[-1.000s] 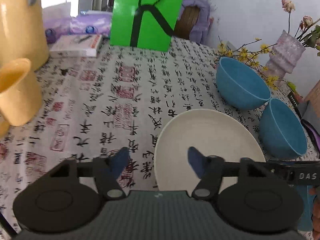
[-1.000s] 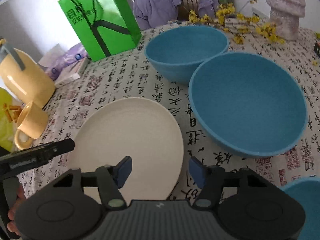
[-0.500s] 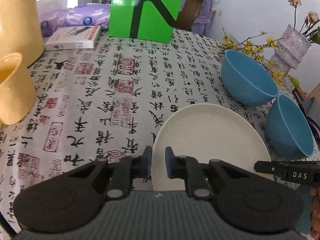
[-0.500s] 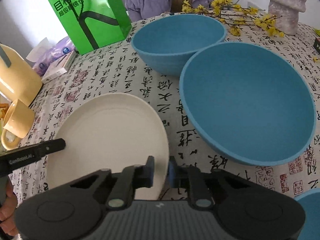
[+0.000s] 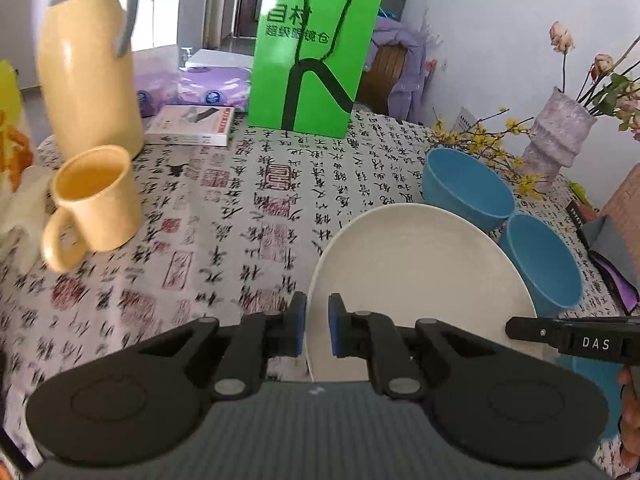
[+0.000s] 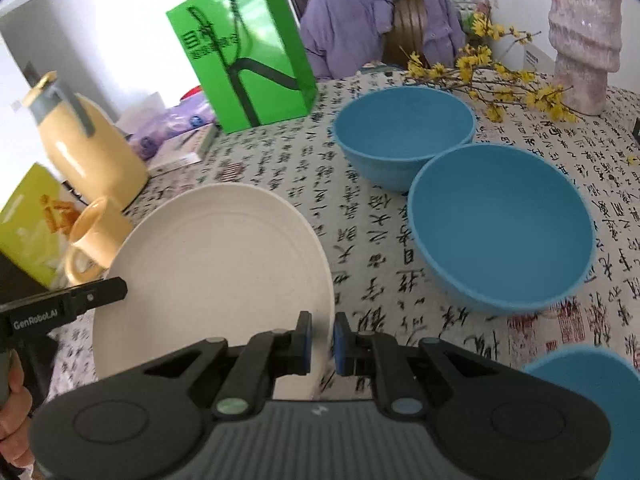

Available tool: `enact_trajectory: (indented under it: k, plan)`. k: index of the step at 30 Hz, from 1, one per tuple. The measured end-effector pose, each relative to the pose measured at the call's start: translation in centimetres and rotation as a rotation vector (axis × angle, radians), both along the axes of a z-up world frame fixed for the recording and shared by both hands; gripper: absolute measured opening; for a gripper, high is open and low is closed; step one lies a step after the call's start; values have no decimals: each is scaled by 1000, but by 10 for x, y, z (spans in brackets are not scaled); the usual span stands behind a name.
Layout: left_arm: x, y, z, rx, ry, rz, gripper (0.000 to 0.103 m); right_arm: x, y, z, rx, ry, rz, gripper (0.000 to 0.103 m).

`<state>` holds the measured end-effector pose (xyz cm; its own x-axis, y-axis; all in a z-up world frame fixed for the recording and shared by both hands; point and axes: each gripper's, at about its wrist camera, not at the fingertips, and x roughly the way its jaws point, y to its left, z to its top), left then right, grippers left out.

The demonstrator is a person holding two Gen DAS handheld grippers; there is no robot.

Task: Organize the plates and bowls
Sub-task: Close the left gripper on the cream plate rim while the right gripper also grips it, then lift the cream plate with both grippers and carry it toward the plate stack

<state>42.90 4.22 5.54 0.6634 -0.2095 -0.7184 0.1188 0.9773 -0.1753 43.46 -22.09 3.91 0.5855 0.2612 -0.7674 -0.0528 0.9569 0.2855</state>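
A cream plate (image 5: 416, 272) is held above the calligraphy tablecloth, clamped by both grippers. My left gripper (image 5: 318, 330) is shut on its left rim. My right gripper (image 6: 320, 340) is shut on its right rim; the plate (image 6: 216, 276) fills the left of the right wrist view. Two blue bowls stand side by side beyond it, the far one (image 5: 466, 186) (image 6: 404, 132) and the near one (image 5: 542, 262) (image 6: 500, 224). The rim of a third blue bowl (image 6: 588, 384) shows at the lower right.
A yellow mug (image 5: 94, 200) and a yellow thermos jug (image 5: 90, 64) stand at the left. A green paper bag (image 5: 312, 54), a book (image 5: 190, 124) and purple tissue packs stand at the back. A vase (image 5: 560, 134) with yellow flower sprigs stands at the right.
Both grippers closed on the plate's opposite rims, then raised it off the cloth. Both views now sit higher and show more of the room.
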Motion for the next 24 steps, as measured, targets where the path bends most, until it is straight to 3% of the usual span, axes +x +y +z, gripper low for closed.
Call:
enact_trajectory:
  k: [14,24]
  plan:
    - [-121,25,-1,-4,0,82,12,-94,27,6,-15,-26,91,10]
    - [-177,43,-20,-19,11,129,12,-141,47,-6,-37,-27,144,10]
